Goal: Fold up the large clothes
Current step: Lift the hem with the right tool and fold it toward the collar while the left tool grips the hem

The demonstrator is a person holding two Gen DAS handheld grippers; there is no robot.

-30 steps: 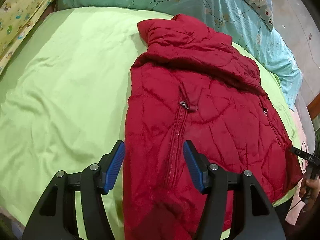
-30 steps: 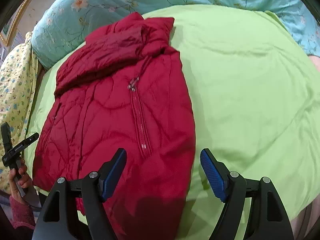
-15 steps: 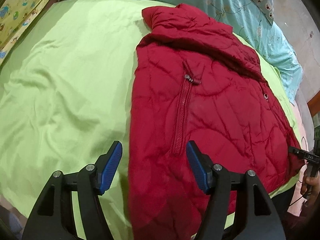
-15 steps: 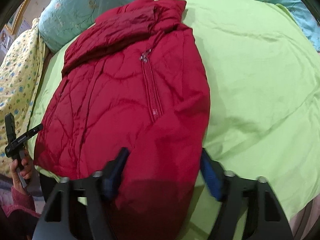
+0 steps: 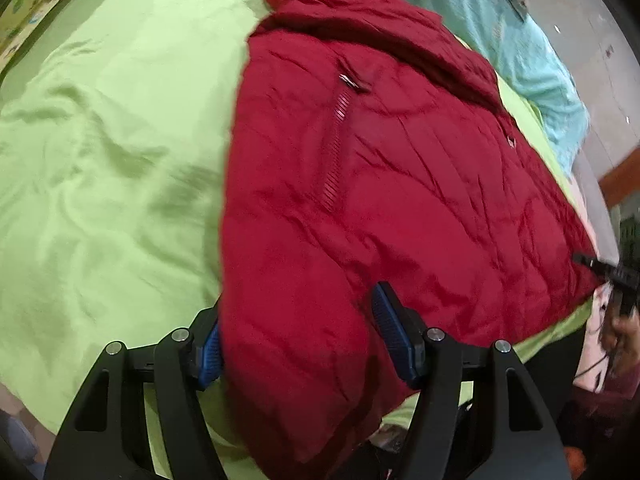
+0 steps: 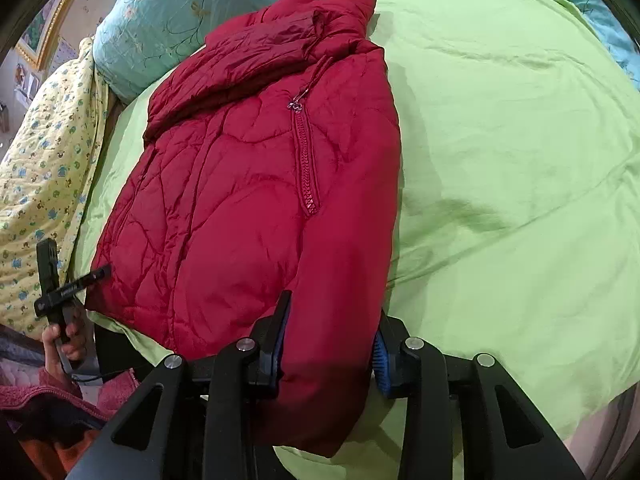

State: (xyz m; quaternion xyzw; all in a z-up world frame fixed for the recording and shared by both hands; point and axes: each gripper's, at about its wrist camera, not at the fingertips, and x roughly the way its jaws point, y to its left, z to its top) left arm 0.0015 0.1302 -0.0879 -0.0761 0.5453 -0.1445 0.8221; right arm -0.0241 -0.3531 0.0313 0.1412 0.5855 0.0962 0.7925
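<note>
A red quilted jacket (image 5: 380, 184) lies on a light green bedsheet (image 5: 112, 168), collar at the far end, zipper down its front. It also shows in the right wrist view (image 6: 256, 184). My left gripper (image 5: 300, 340) is open, its blue-padded fingers astride the jacket's near hem corner, the left pad partly hidden behind fabric. My right gripper (image 6: 332, 344) has its jaws narrowed around a thick fold of the jacket's near hem, pads pressing both sides.
Turquoise floral pillows (image 6: 168, 12) lie at the bed's head. A yellow patterned quilt (image 6: 36, 168) lies along one side. The other gripper, held in a hand (image 6: 60, 292), shows at the jacket's far corner. Bare green sheet (image 6: 520, 160) spreads beside the jacket.
Both grippers have moved forward onto the jacket's near hem. The right jaws have narrowed onto the fabric. The left jaws remain wide, with fabric now between them.
</note>
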